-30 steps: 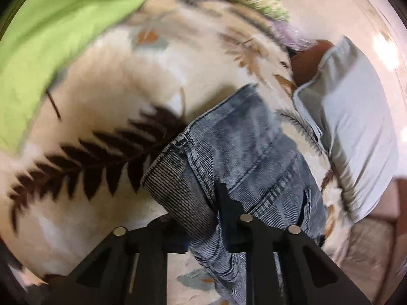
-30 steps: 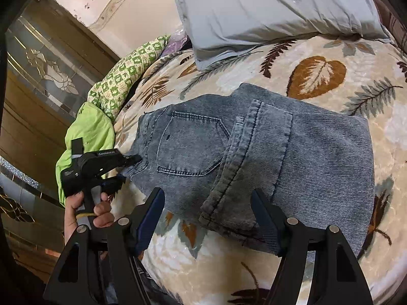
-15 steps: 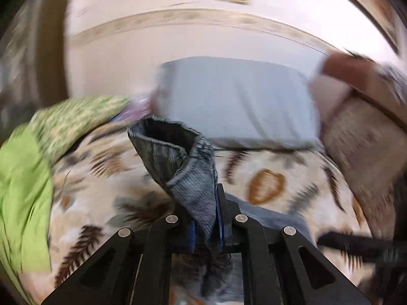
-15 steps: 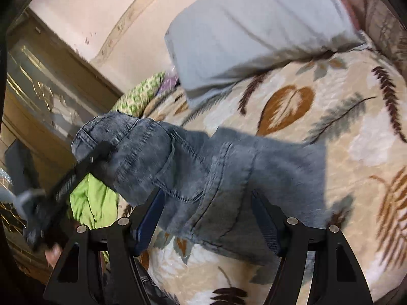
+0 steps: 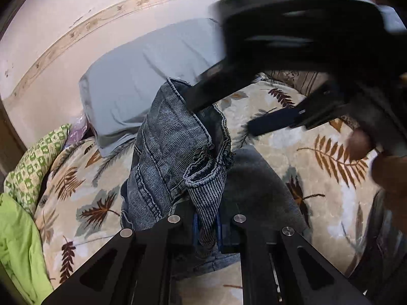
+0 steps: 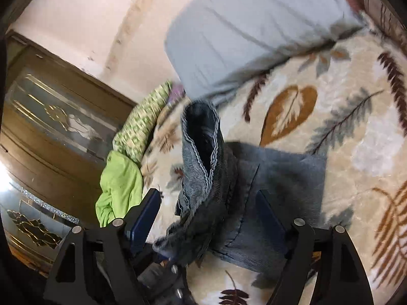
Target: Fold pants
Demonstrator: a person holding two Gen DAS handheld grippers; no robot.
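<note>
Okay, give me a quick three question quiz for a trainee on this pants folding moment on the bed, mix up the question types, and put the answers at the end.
1. True or false: the left gripper is clamped on the jeans.
2. Multiple choice: the right gripper is A) shut on the jeans, B) open with denim between its fingers, C) shut on the grey pillow.
3. Fill in: the lifted end of the jeans hangs above the leaf-print ____.

Key: 1 true. 2 B; its jaws have just been opening wider, and its pads press on nothing. 3 blanket.
</note>
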